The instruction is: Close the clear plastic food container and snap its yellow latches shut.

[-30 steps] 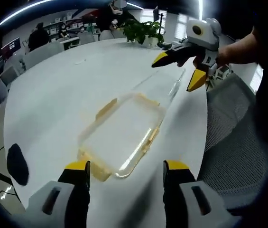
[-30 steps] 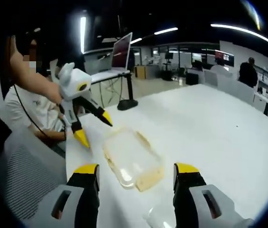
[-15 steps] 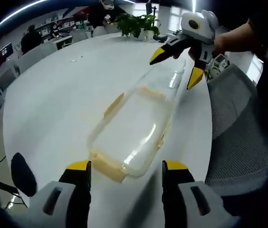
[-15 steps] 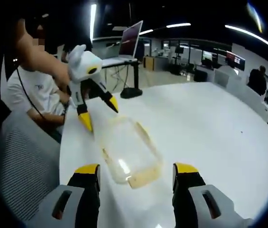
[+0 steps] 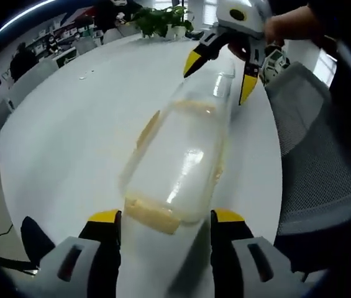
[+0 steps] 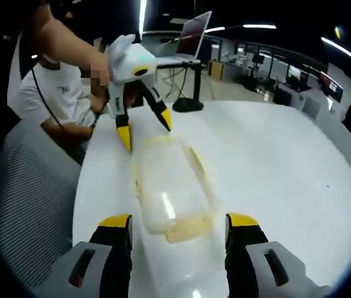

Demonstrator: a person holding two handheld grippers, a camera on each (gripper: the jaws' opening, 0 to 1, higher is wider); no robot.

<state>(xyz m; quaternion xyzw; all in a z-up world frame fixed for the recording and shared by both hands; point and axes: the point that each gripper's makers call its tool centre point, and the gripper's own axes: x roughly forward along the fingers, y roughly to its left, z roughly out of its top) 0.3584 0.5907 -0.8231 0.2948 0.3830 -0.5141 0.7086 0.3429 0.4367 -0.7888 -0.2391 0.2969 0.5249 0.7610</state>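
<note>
Now, step: clear plastic food container (image 5: 178,158) with yellow latches (image 5: 152,215) lies on white desk (image 5: 69,136), unlatched
Left tongs (image 5: 163,217): wide open, empty
Right tongs (image 6: 176,222): wide open, empty
Next: press each latch down

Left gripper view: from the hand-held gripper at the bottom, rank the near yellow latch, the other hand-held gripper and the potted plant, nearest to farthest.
1. The near yellow latch, on the container's end, just ahead between the left hand-held gripper jaws.
2. The right hand-held gripper, open at the container's far end, upper right.
3. The potted plant, at the table's far edge, top.
</note>
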